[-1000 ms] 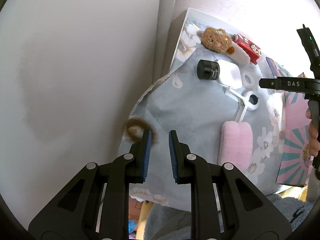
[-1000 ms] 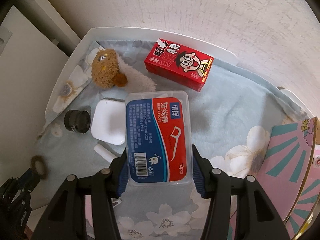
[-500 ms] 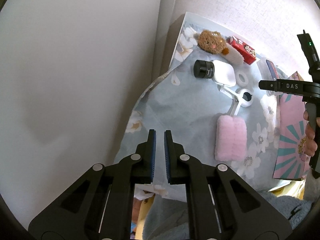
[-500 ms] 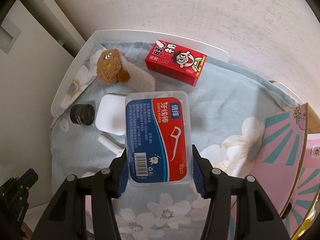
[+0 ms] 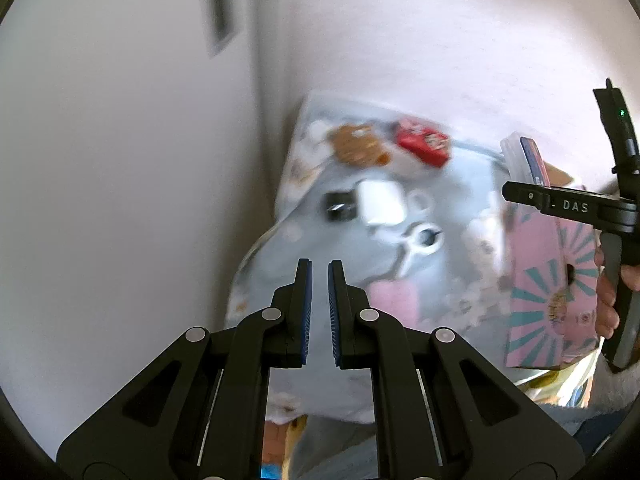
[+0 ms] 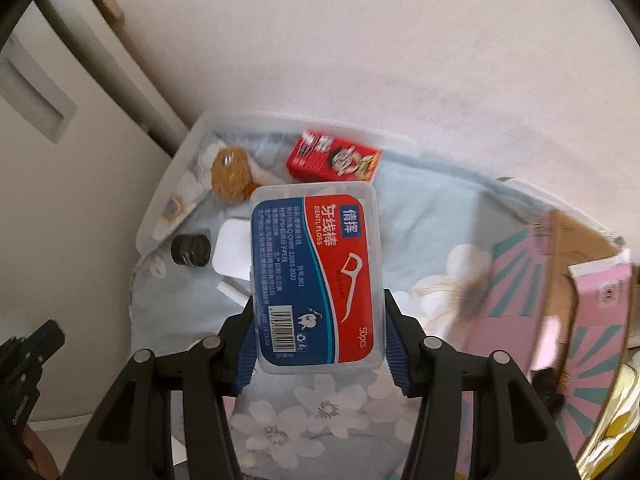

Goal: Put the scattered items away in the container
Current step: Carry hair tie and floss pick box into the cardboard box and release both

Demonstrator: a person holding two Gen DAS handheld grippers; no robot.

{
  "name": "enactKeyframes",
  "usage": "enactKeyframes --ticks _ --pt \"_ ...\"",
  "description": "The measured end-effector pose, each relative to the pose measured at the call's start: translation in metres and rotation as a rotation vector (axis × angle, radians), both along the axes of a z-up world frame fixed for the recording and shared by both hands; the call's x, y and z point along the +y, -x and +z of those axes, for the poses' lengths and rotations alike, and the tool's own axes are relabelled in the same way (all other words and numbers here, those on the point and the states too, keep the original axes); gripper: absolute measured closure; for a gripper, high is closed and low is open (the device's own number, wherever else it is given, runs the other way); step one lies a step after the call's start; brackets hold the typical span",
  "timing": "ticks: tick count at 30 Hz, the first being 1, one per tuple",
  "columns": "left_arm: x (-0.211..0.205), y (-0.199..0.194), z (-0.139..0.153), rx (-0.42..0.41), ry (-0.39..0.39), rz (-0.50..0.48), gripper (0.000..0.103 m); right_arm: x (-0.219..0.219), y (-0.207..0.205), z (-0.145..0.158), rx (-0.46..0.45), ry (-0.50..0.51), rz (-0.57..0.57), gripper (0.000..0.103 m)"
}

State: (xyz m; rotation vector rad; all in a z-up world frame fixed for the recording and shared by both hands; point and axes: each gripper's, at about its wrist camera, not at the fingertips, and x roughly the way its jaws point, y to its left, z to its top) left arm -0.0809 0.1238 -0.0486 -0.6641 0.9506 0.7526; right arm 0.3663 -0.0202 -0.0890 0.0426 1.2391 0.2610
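My right gripper (image 6: 318, 300) is shut on a clear dental floss box (image 6: 316, 276) with a blue and red label, held above the flowered blue cloth (image 6: 432, 216). The left wrist view shows this box (image 5: 528, 160) edge-on, over the pink container (image 5: 548, 288) with teal rays. The container's open cardboard inside (image 6: 576, 248) lies to the right of the box. My left gripper (image 5: 319, 268) is shut, with only a thin slit between its blue pads and nothing seen in it. It hangs above the cloth's left edge. Both views are blurred.
On the cloth lie a red carton (image 6: 332, 156), a brown plush toy (image 6: 230, 170), a black cylinder (image 6: 191, 249), a white case (image 6: 232, 254), a white clip (image 5: 420, 240) and a pink fluffy piece (image 5: 394, 300). A white tray rim (image 6: 168, 200) borders the cloth. Walls stand behind and left.
Both grippers have risen, so the cloth looks smaller and farther. The left jaws closed from a wider gap. The brown hair tie beside the left finger is out of view.
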Motion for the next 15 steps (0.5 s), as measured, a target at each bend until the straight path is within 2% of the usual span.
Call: enactKeyframes --ticks 7,15 --pt "-0.018 -0.085 0.029 -0.056 -0.029 -0.183 0.096 -0.064 0.029 0.048 -0.068 0.007 -0.125 0.053" --pt "-0.082 -0.197 0.047 -0.098 -0.042 -0.454 0.096 -0.146 0.076 0.033 -0.04 0.03 -0.338 0.053"
